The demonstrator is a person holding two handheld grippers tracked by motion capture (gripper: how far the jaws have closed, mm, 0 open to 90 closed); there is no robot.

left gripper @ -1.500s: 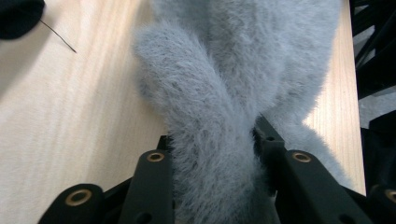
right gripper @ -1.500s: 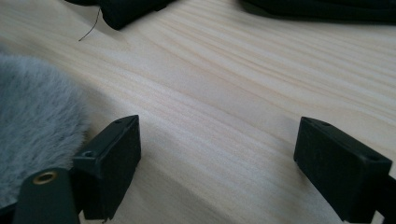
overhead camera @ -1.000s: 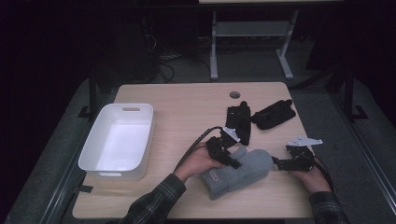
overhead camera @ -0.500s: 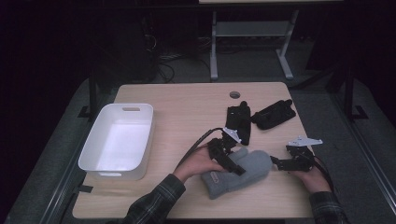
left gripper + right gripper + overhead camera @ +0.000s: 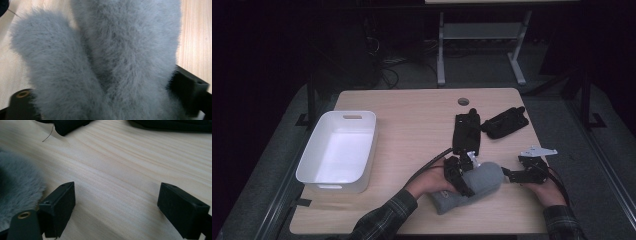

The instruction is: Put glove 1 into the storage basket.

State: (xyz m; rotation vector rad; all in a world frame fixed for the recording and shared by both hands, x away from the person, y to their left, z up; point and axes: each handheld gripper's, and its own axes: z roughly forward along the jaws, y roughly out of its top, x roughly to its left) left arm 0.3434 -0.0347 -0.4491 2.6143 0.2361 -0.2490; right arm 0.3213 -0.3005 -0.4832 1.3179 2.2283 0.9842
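A grey furry soft item (image 5: 472,186) lies near the table's front edge. My left gripper (image 5: 458,176) sits over its left half. In the left gripper view the fur (image 5: 105,62) fills the gap and the jaws stand wide apart on either side of it, so the left gripper (image 5: 107,97) is open around it. My right gripper (image 5: 511,175) is open just right of the furry item's end, low over bare wood. In the right gripper view the fur (image 5: 17,187) lies beside the left jaw, and nothing is between the fingers of the right gripper (image 5: 122,207).
Two black fabric pieces (image 5: 467,132) (image 5: 506,122) lie on the table beyond the grippers. A white bin (image 5: 339,150) stands at the left edge. There is a round hole (image 5: 463,101) in the wooden tabletop near the back.
My left gripper has slid a little toward the person, further over the furry item. The right gripper has barely moved.
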